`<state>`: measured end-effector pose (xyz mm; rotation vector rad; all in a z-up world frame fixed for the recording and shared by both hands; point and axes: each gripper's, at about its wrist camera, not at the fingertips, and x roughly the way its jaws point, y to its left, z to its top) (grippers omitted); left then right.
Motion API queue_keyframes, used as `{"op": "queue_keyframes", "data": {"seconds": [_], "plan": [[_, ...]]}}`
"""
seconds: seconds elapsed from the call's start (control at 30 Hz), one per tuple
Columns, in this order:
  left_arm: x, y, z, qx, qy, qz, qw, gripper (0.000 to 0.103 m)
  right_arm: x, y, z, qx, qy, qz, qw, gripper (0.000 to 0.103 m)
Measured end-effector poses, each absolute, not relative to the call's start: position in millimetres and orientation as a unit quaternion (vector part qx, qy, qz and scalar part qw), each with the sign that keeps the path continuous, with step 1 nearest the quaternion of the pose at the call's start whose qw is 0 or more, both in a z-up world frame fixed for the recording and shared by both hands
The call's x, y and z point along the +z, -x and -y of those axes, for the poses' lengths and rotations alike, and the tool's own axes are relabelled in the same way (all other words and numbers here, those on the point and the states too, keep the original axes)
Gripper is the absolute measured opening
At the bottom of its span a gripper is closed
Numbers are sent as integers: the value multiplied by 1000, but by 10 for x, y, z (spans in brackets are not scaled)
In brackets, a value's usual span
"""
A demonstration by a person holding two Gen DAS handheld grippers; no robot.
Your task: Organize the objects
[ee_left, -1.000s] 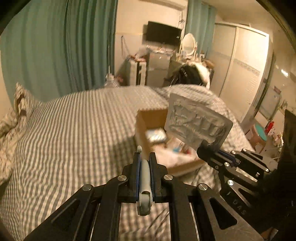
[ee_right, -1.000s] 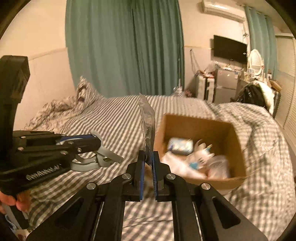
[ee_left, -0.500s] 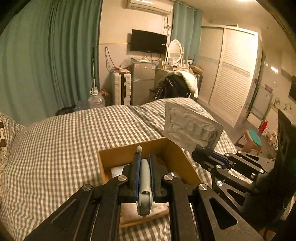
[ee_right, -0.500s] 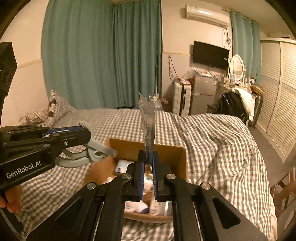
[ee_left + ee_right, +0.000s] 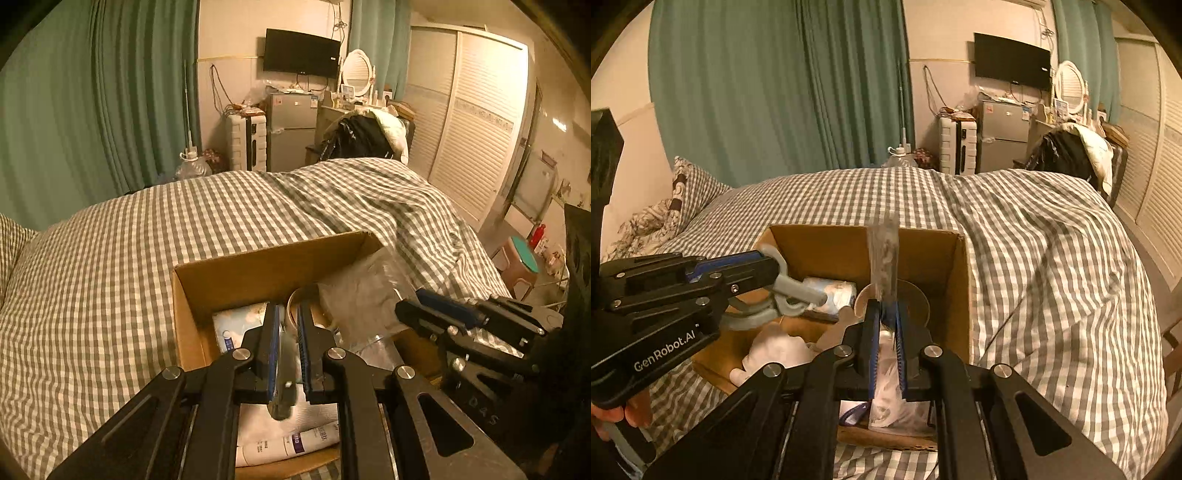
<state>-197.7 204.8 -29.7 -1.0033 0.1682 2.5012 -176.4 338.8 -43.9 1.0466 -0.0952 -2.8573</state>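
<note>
We hold left tongs [image 5: 287, 343] over cardboard box [image 5: 258, 273], clenched on grey clip [image 5: 790, 291]; right tongs [image 5: 886, 332] grasp blister pack [image 5: 884, 258] above box. Risk: pack catches box wall, tips outside onto bed.

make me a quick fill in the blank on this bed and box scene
1. The cardboard box sits on a ____ with a checked cover.
2. The left hand-held gripper holds a grey ____.
3. The right hand-held gripper holds a silver blister pack above the ____.

Missing words: bed; clip; box
</note>
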Motion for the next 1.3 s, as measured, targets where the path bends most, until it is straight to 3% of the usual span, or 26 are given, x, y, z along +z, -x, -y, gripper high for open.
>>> {"op": "queue_keyframes", "data": {"seconds": [0.03, 0.07, 0.17, 0.27, 0.4, 0.77, 1.13, 1.3], "plan": [[-277, 1962, -2053, 904, 362, -60, 222, 17, -418, 1746, -3401, -938, -343, 35, 47, 29], [-251, 1945, -2053, 904, 361, -61, 222, 30, -388, 1725, -3427, -939, -340, 39, 43, 45], [-129, 1854, -2008, 914, 346, -58, 203, 68, -259, 1632, -3471, -945, -322, 48, 33, 49], [-14, 1772, -1925, 921, 336, -44, 194, 74, -114, 1521, -3479, -948, -312, 50, 33, 57], [151, 1623, -1765, 932, 317, -27, 172, 98, 104, 1331, -3443, -954, -296, 40, 36, 73], [568, 1101, -1193, 962, 254, 20, 97, 103, 649, 731, -3231, -972, -233, 11, 28, 103], [450, 613, -776, 973, 223, 59, 33, 103, 657, 318, -3000, -981, -193, -19, 16, 103], [401, 445, -809, 978, 202, 31, 31, 103, 457, 336, -2956, -980, -198, 1, 23, 103]]}}
